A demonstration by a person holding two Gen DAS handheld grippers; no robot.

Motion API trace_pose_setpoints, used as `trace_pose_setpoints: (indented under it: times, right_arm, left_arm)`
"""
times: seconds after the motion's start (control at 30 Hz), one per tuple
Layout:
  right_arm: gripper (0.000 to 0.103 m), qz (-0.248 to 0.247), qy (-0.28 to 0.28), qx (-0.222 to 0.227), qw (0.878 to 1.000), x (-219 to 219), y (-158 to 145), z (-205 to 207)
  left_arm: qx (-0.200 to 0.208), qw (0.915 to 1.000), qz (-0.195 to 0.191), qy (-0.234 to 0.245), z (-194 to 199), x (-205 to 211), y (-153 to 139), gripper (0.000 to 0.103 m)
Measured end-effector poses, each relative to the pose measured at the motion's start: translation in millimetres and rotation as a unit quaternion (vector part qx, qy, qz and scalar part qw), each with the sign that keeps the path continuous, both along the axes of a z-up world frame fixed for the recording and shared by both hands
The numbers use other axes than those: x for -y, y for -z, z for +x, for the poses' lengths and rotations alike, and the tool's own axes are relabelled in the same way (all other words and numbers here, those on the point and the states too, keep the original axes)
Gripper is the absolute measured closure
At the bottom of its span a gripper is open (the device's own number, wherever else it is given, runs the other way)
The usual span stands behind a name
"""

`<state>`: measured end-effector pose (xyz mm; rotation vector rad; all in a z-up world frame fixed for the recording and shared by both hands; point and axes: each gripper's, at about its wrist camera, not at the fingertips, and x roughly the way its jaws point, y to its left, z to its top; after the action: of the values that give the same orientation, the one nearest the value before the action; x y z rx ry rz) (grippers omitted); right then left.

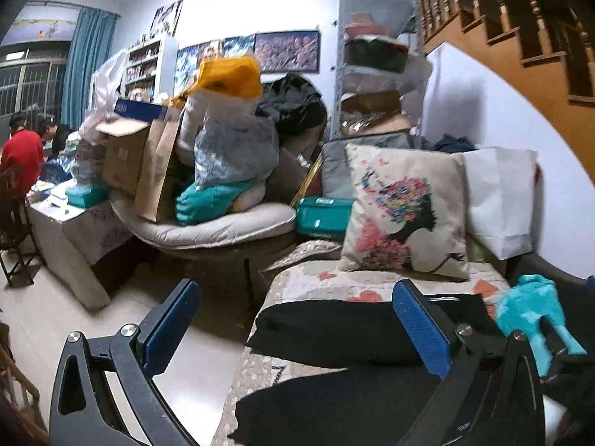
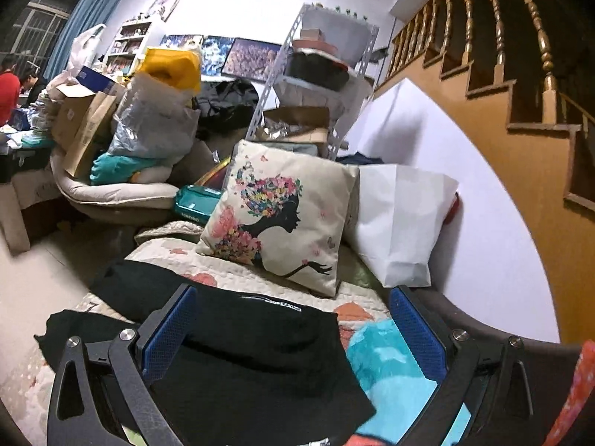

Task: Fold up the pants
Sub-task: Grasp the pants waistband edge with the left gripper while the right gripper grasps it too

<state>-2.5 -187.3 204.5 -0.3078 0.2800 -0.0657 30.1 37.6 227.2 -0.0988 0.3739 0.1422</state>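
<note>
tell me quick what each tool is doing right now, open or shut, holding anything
Left tool: open, holding nothing, above the black pants.
Right tool: open, holding nothing, over the pants' waistband end.

left wrist: low, close over bed edge, facing 12 o'clock | right wrist: same, further right | shared: pillow (image 1: 405,212) (image 2: 282,215), black pants (image 1: 334,329) (image 2: 238,338)

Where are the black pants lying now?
The black pants lie on the quilted sofa cover, in front of the floral pillow, beside a turquoise cloth.
</note>
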Motion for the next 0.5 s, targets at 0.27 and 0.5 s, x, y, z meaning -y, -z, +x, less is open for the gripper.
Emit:
trace_pose_setpoints:
  times: [0.27, 0.5]
  right_arm:
    - [0.000, 0.052, -0.022, -0.109, 0.992, 39.4, 12.6, 82.3]
    - [0.000, 0.091, -0.038, -0.215, 0.972, 67.0, 57.5, 155.2]
  left_arm:
    - [-0.091, 0.9931, -0.062, -0.042, 92.2, -56.1, 63.4, 0.000]
    - [-0.167, 0.9724, -0.154, -0.053, 168.3, -127.6, 131.7, 0.002]
